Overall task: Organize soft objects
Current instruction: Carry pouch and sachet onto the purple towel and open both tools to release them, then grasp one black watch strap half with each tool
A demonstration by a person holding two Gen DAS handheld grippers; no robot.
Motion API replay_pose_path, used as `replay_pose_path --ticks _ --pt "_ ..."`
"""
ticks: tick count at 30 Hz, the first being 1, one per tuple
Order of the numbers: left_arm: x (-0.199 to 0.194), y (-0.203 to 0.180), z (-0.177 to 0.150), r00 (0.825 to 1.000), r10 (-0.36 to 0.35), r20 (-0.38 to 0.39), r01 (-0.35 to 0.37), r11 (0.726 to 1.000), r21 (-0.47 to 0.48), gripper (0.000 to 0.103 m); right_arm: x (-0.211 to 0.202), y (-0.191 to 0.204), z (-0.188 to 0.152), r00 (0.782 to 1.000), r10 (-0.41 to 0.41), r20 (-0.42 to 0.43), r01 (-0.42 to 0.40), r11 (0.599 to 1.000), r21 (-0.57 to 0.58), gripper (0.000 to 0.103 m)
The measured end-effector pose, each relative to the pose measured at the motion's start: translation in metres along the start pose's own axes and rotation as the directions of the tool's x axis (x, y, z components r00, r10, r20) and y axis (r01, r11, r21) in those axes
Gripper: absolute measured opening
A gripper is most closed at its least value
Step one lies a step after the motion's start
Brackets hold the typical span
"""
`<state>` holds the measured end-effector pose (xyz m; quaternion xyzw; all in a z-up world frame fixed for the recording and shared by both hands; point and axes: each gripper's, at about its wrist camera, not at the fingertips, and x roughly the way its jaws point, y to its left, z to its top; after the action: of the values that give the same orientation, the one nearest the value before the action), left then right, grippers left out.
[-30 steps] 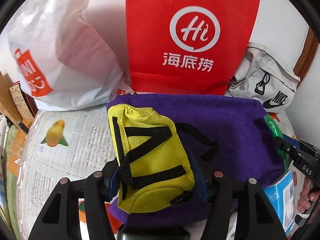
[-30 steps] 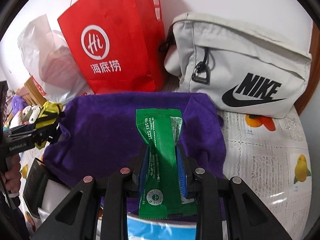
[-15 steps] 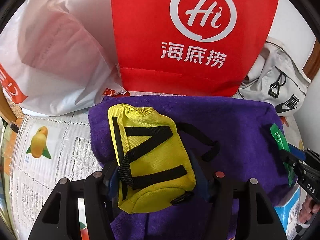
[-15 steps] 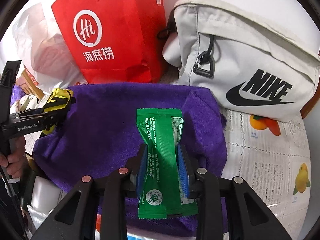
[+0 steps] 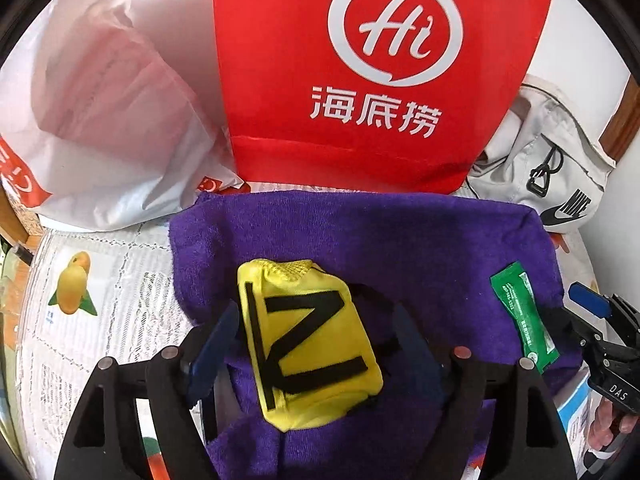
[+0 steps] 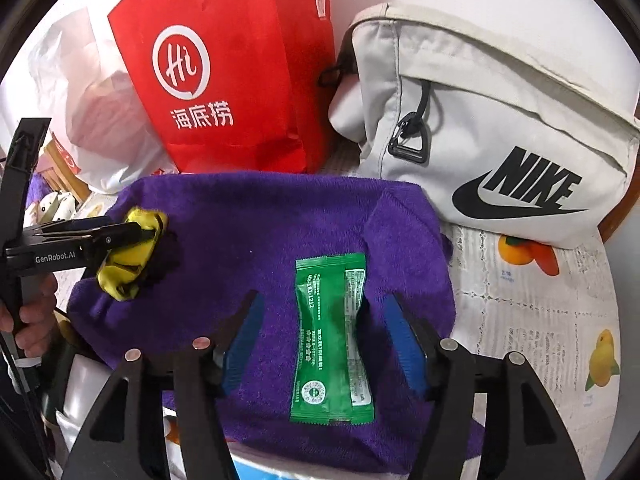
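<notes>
My left tongs (image 5: 316,344) are spread apart, with the yellow pouch (image 5: 308,344) lying between the blue pads (image 5: 212,344) on the purple towel (image 5: 360,240); in the left wrist view there is a gap on both sides of the pouch, though from the right wrist view I cannot tell whether a finger touches it. The pouch has black webbing straps across its face, and its zip side is hidden, so I cannot say what is in it.

My right tongs (image 6: 324,336) are apart too, and the green sachet (image 6: 332,340) lies flat on the towel between the pads, clear of both. It is sealed and sits toward the right end of the towel, well apart from the pouch at the left end.

Behind the towel, a red paper bag (image 5: 380,72) with a white "Hi" logo stands upright against the wall; its mouth is out of view. To its left slumps a white plastic bag (image 5: 108,120) with something pinkish showing through the film. To its right leans a pale grey Nike bag (image 6: 492,132), zipped shut. The towel lies on the desk (image 6: 536,320), which is covered in a printed fruit-pattern sheet.
</notes>
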<state>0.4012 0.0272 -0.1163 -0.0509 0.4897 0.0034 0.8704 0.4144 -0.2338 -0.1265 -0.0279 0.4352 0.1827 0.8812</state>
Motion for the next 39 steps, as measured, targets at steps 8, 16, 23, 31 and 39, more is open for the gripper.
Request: replay_pose_path --ticks 8,16,23,31,39 --pt "-0.038 0.003 -0.014 0.998 0.018 0.062 -0.019 1.000 0.013 0.078 -0.028 0.004 -0.008 0.999 -0.030 0.017 0.029 0.998 0.057 0.077" --pt "-0.090 0.017 -0.045 0.996 0.014 0.091 -0.015 1.000 0.006 0.078 -0.079 0.023 -0.035 0.995 -0.045 0.086 0.041 0.998 0.046 0.078" --pt "-0.125 0.033 -0.087 0.996 -0.006 0.090 0.008 1.000 -0.027 0.078 -0.114 0.045 -0.073 0.997 -0.019 0.075 0.016 0.999 0.044 0.078" --pt "-0.152 0.041 -0.144 0.994 -0.024 0.106 0.028 0.999 -0.040 0.078 -0.144 0.072 -0.135 0.995 -0.003 0.098 -0.002 0.998 0.057 0.078" --pt "-0.158 0.048 -0.194 0.995 -0.054 0.087 0.060 0.996 -0.063 0.078 -0.146 0.089 -0.197 0.999 -0.019 0.049 0.017 0.999 0.042 0.059"
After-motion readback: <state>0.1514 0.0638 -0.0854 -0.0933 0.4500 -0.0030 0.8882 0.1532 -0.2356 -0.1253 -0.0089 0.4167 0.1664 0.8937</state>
